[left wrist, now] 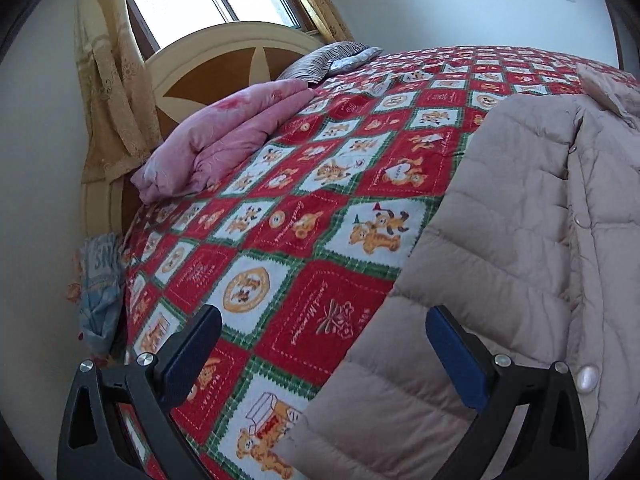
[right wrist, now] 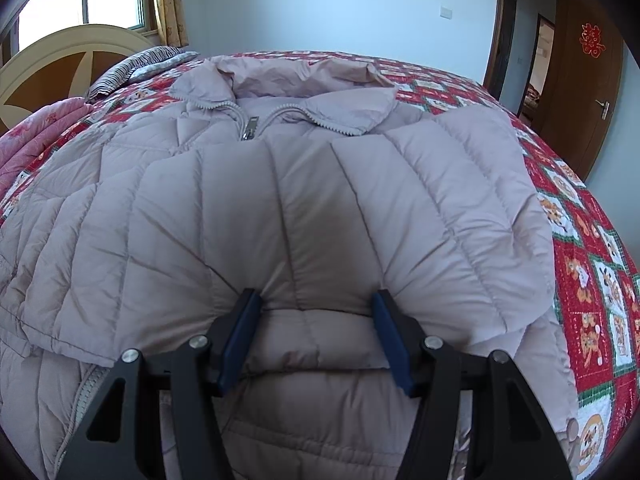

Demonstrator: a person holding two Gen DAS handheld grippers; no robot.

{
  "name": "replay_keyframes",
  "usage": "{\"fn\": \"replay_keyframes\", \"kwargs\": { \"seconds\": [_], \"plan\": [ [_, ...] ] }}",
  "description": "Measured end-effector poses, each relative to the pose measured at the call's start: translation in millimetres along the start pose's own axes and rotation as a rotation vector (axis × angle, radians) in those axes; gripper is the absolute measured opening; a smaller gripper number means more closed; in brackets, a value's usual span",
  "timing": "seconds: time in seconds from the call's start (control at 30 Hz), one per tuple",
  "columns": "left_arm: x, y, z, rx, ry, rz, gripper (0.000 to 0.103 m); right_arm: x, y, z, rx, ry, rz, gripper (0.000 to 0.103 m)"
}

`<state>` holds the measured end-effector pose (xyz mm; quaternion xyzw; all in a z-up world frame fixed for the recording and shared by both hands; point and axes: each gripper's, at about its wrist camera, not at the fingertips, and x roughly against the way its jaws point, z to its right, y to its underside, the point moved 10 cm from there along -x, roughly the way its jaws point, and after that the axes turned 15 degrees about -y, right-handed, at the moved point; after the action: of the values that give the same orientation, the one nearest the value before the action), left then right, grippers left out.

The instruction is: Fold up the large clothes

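A pale pink-beige quilted down jacket (right wrist: 300,200) lies front up on the bed, its zipper and collar (right wrist: 256,120) toward the far side. My right gripper (right wrist: 317,296) is shut on a thick fold of the jacket near its lower part. The padding bulges between the blue pads and puckers around them. In the left wrist view the jacket (left wrist: 520,240) fills the right side. My left gripper (left wrist: 323,312) hovers open over the bedspread at the jacket's left edge. Nothing is between its fingers. Its right finger (left wrist: 456,360) is over the jacket's border.
The bed has a red, white and green cartoon-patterned bedspread (left wrist: 280,220). A folded pink quilt (left wrist: 224,140) and a striped pillow (left wrist: 324,60) lie by the round headboard (left wrist: 208,64). A bag (left wrist: 100,280) hangs beside the bed. A wooden door (right wrist: 576,100) stands far right.
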<state>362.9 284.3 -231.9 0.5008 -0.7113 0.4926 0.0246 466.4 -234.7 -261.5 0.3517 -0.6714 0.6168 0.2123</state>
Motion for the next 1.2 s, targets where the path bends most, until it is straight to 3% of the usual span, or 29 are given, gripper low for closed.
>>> {"fn": "replay_keyframes", "kwargs": {
  "seconds": [0.2, 0.33, 0.37, 0.4, 0.5, 0.53, 0.7, 0.83, 1.0, 1.2],
  "plan": [
    [10.8, 23.4, 9.3, 0.047, 0.160, -0.057, 0.102, 0.8, 0.0, 0.0, 0.002, 0.003, 0.003, 0.062],
    [6.1, 35.8, 23.1, 0.052, 0.216, -0.102, 0.101, 1.1, 0.0, -0.1, 0.002, 0.003, 0.004, 0.062],
    [5.5, 38.2, 24.6, 0.060, 0.230, -0.109, 0.088, 1.4, 0.0, -0.2, 0.002, 0.003, 0.005, 0.062],
    [5.2, 40.3, 26.8, 0.069, 0.252, -0.120, 0.058, 1.6, -0.4, -0.4, 0.002, 0.004, 0.006, 0.062],
    [5.3, 40.8, 27.3, 0.093, 0.295, -0.137, 0.018, 1.9, -1.2, 0.1, 0.002, 0.004, 0.008, 0.063],
    [7.4, 38.1, 25.7, 0.085, 0.286, -0.122, 0.013, 2.1, -1.1, 0.3, 0.001, 0.003, 0.008, 0.063],
    [11.1, 13.4, -1.6, 0.077, 0.183, -0.019, 0.006, 4.0, -1.6, 1.0, -0.004, -0.002, 0.016, 0.063],
    [5.5, -19.4, -44.2, 0.140, 0.086, 0.034, 0.004, 4.7, -1.5, 0.9, -0.006, -0.004, 0.021, 0.063],
    [8.4, -66.5, -69.8, 0.177, 0.071, 0.077, 0.003, 4.5, -1.6, 1.0, -0.004, -0.002, 0.015, 0.064],
    [59.7, -125.2, -67.7, 0.152, 0.096, 0.200, 0.003, 28.0, -1.6, -4.5, 0.000, -0.063, 0.009, 0.064]
  ]
}}
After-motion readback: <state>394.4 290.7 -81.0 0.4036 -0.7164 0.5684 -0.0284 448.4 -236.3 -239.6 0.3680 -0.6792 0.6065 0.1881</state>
